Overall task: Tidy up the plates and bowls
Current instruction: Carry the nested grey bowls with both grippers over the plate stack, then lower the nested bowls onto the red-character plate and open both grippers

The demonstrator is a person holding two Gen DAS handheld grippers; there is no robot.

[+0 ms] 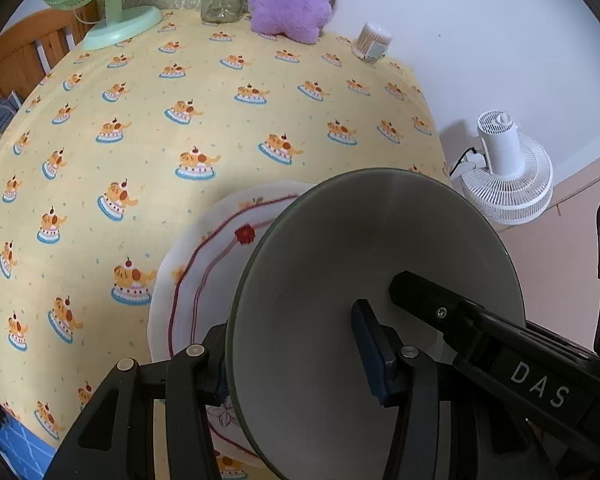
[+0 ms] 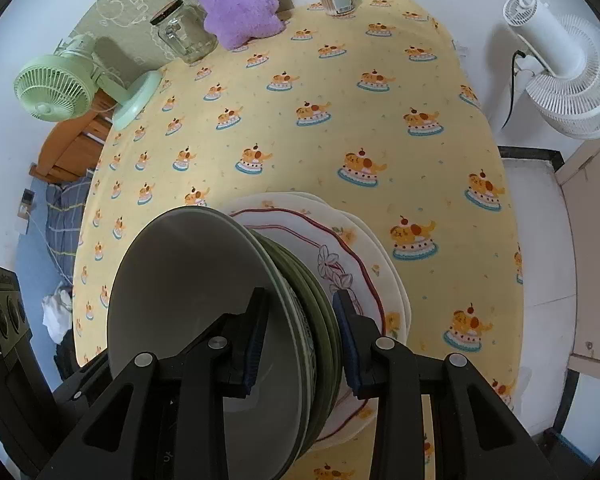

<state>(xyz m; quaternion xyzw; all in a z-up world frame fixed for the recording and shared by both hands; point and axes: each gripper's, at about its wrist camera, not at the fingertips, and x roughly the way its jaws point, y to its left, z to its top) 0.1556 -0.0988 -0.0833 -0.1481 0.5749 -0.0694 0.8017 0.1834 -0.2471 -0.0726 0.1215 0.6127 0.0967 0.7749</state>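
The grey bowl [image 1: 340,280] is smooth inside – both the left hand-held gripper [image 1: 296,356] and the right hand-held gripper [image 2: 300,344] clamp its rim; only the right wrist view shows green bowls [image 2: 320,312] stacked under it, at 3 o'clock.

Both grippers clamping, pointing steeply downward.

The left gripper [image 1: 296,356] is holding its jaws partly closed, one finger [image 1: 374,354] lying inside the bowl stack [image 1: 332,264] and the other outside the rim. The right gripper [image 2: 300,340] is straddling the opposite rim likewise, pads pressing from both sides.
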